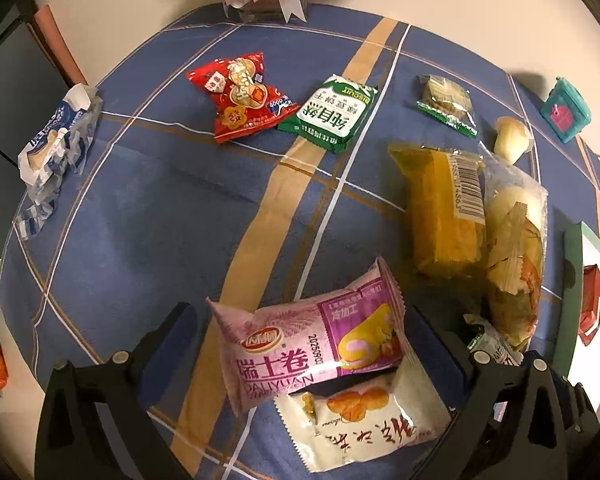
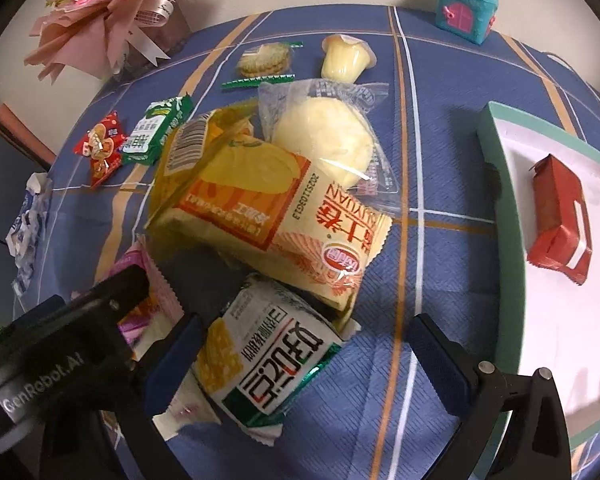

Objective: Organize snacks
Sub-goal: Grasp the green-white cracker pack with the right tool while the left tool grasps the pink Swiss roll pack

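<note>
My left gripper (image 1: 304, 344) stands spread wide above the counter (image 1: 148, 216), which is covered in a blue plaid cloth. A pink Swiss roll packet (image 1: 312, 340) lies between the fingers without either pad clearly pressing it. It rests partly on a white pastry packet (image 1: 364, 424) nearer the camera.

My right gripper (image 2: 304, 356) is likewise spread. A white-and-green snack packet (image 2: 268, 356) sits between its fingers, against the left pad; the right pad is clear of it. I cannot tell whether the packet is lifted or resting on the cloth.

Just beyond, an orange Swiss roll packet (image 2: 268, 208) lies tilted over the pile, touching a clear-wrapped round bun (image 2: 332, 144). A yellow cake in clear wrap (image 1: 440, 208) lies beside them.

Farther back, spaced apart: a red candy-style packet (image 1: 240, 96), a green biscuit packet (image 1: 332, 112), a clear-wrapped sandwich biscuit (image 2: 264, 60) and a jelly cup (image 2: 346, 58). A blue-and-white wrapper (image 1: 56, 148) lies at the left edge.

A green-rimmed white tray (image 2: 496, 140) at the right holds a red packet (image 2: 560, 224). A teal toy box (image 2: 464, 8) and a pink bouquet (image 2: 100, 12) stand at the back.
</note>
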Demonstrator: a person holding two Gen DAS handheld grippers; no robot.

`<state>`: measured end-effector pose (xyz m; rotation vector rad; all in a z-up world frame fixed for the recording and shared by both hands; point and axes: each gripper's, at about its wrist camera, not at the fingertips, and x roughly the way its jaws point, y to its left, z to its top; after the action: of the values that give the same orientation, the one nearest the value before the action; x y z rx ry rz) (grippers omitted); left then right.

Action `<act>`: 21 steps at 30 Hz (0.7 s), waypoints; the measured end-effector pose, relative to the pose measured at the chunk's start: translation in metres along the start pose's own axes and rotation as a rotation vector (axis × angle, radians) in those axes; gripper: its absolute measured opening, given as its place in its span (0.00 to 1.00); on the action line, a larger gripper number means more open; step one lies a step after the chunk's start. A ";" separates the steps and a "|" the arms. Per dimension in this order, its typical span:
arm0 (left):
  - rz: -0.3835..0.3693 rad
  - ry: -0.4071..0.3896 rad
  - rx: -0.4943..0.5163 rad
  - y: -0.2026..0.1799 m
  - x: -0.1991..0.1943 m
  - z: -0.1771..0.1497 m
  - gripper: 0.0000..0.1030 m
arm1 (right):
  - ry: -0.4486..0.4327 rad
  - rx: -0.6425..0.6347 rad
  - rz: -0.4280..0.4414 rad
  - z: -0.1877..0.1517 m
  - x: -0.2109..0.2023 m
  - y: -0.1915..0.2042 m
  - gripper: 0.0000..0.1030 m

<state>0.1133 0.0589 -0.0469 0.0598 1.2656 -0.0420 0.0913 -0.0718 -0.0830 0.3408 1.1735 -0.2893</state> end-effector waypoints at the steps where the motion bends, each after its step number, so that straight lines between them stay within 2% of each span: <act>1: 0.002 0.004 0.001 -0.001 0.002 0.001 1.00 | 0.000 -0.001 -0.002 0.001 0.002 0.002 1.00; 15: -0.001 0.048 -0.035 0.007 0.022 -0.004 0.99 | 0.005 -0.123 -0.113 0.000 0.027 0.029 0.98; 16: -0.005 0.049 -0.037 0.008 0.022 -0.004 0.96 | 0.009 -0.123 -0.116 -0.001 0.027 0.030 0.96; 19: -0.019 0.046 -0.042 0.011 0.022 -0.006 0.89 | 0.001 -0.141 -0.132 -0.006 0.022 0.027 0.81; 21: -0.014 0.040 -0.034 0.011 0.021 -0.006 0.85 | 0.000 -0.152 -0.133 -0.008 0.019 0.027 0.68</act>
<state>0.1141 0.0700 -0.0682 0.0226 1.3061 -0.0309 0.1020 -0.0451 -0.1009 0.1298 1.2123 -0.3143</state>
